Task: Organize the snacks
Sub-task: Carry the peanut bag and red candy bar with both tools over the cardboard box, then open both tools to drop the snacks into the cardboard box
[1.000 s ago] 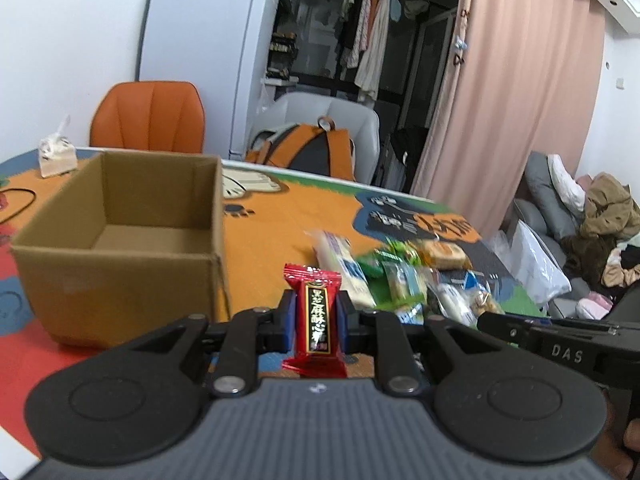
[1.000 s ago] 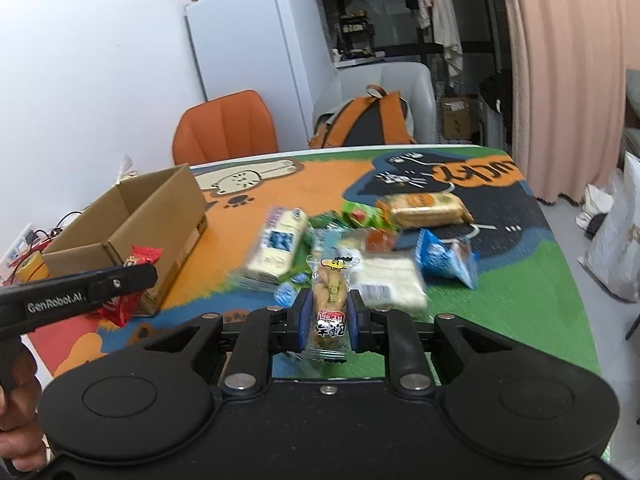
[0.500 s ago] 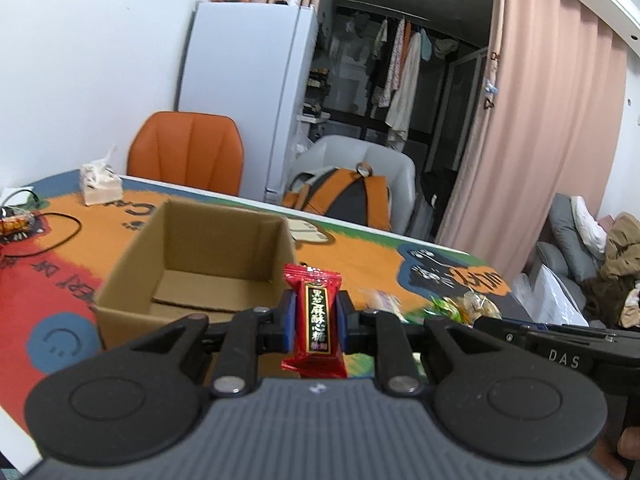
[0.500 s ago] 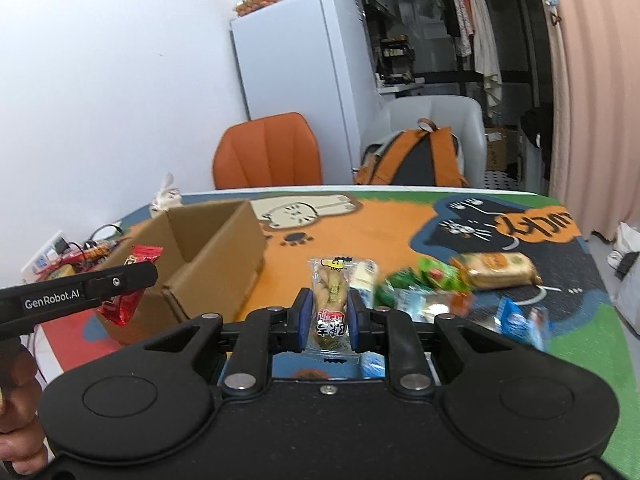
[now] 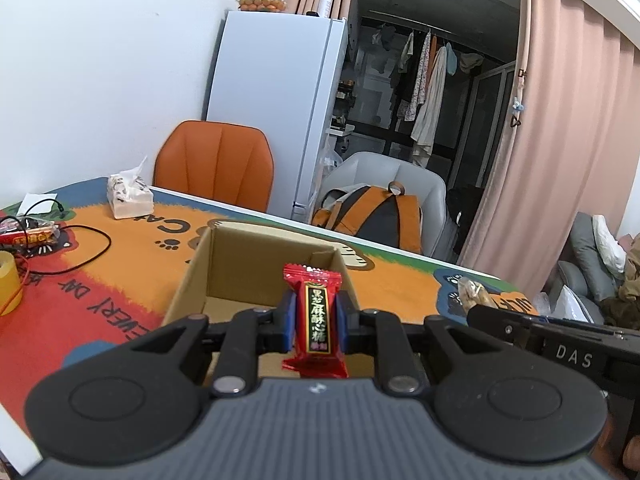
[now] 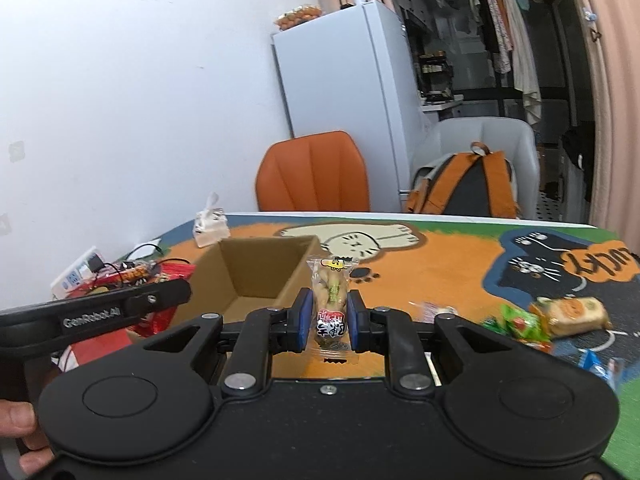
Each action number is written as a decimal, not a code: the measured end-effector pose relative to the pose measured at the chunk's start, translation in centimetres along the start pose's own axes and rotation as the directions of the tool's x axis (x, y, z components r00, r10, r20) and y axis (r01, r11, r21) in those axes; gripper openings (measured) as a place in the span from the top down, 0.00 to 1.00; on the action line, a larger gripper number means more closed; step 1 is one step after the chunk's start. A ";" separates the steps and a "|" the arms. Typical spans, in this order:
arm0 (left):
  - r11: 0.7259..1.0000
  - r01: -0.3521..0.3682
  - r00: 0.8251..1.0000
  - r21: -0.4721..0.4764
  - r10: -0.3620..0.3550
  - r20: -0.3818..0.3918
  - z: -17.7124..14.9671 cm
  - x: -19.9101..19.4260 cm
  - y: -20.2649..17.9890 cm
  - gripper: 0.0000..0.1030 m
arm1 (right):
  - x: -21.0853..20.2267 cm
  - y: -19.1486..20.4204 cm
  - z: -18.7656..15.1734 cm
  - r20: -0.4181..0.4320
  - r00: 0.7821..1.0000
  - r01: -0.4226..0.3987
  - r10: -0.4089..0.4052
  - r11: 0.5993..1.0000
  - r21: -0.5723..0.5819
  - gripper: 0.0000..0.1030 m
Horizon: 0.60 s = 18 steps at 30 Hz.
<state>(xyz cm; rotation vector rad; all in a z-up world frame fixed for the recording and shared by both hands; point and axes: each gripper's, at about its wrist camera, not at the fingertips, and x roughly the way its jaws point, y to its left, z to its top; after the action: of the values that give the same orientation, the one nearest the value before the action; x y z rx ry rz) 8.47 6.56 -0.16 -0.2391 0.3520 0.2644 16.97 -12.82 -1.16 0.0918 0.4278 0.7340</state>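
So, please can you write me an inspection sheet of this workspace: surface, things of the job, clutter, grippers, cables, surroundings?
Surface: table under a colourful cartoon cat mat.
Job's things: open cardboard box, no snack seen inside; red candy; clear-wrapped snack; loose snacks lying on the mat's dark part.
Clutter: tissue pack, yellow tape roll, red packet.
Grippers: left gripper shut on the red candy; right gripper shut on the clear-wrapped snack; both near the box.
Cables: black cable looped on the mat; power strip at the edge.
Surroundings: orange chair, white fridge, backpack on a grey chair, pink curtain.
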 end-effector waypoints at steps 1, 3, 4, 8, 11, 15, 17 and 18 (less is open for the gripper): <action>1.000 -0.001 1.000 -0.003 0.001 0.000 0.2 0.2 0.2 0.81 | 0.2 0.3 0.1 0.003 1.000 -0.004 0.004 1.000 -0.003 0.81; 1.000 0.002 1.000 -0.002 -0.002 0.000 0.6 0.9 0.6 0.81 | 0.8 0.9 0.3 0.004 1.000 -0.015 0.015 1.000 -0.007 0.81; 1.000 0.002 1.000 -0.003 -0.002 -0.002 0.8 1.3 0.8 0.81 | 1.0 1.1 0.4 0.004 1.000 -0.020 0.020 1.000 -0.010 0.81; 1.000 0.006 1.000 -0.025 -0.007 -0.018 1.6 3.2 1.7 0.81 | 2.3 1.9 0.7 0.000 1.000 -0.028 0.028 0.999 -0.016 0.81; 0.999 0.006 1.000 -0.036 -0.007 -0.030 1.9 4.5 2.3 0.81 | 3.2 2.3 0.9 -0.003 0.999 -0.035 0.035 0.999 -0.012 0.81; 0.999 -0.004 0.999 -0.049 0.002 -0.046 2.1 5.7 2.8 0.81 | 4.4 2.8 1.2 -0.008 0.999 -0.050 0.050 0.999 0.000 0.81; 0.998 -0.013 0.999 -0.058 0.010 -0.052 2.1 6.0 3.1 0.81 | 5.0 3.1 1.2 -0.012 0.998 -0.059 0.059 0.998 0.002 0.81; 0.998 -0.020 0.998 -0.062 0.017 -0.058 2.0 6.2 3.3 0.80 | 5.3 3.2 1.3 -0.015 0.998 -0.064 0.064 0.998 0.001 0.81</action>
<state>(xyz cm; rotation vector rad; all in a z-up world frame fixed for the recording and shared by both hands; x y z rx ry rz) 13.74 11.49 -1.17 -0.3059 0.4030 0.2877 18.95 -6.83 -1.07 0.1014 0.4409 0.7979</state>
